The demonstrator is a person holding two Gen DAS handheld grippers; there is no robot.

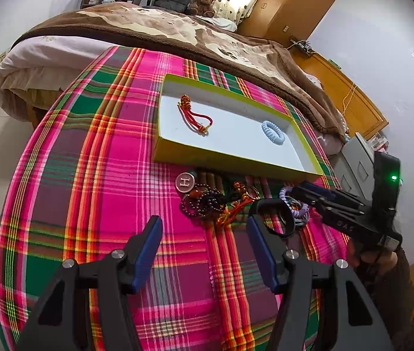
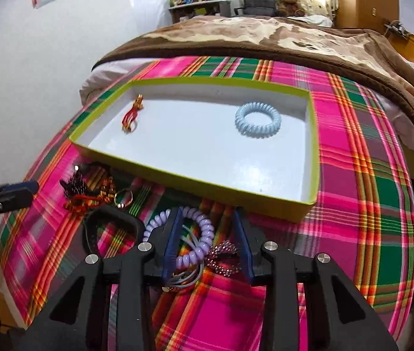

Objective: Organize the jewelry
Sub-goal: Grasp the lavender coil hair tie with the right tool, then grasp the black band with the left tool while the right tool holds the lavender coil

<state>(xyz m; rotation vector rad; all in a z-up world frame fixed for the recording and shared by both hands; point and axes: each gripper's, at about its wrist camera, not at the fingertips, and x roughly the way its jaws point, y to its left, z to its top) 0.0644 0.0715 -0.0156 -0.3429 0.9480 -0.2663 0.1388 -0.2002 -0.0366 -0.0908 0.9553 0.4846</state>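
Two pieces already lie in the tray (image 2: 313,158); right gripper (image 2: 207,242), fingers apart, straddles the lilac coil band (image 2: 191,234) and must next close, while left gripper (image 1: 204,251) waits, fingers apart.

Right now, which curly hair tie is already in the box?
The light blue hair tie lies inside the box. The purple hair tie lies on the cloth between the right gripper fingers.
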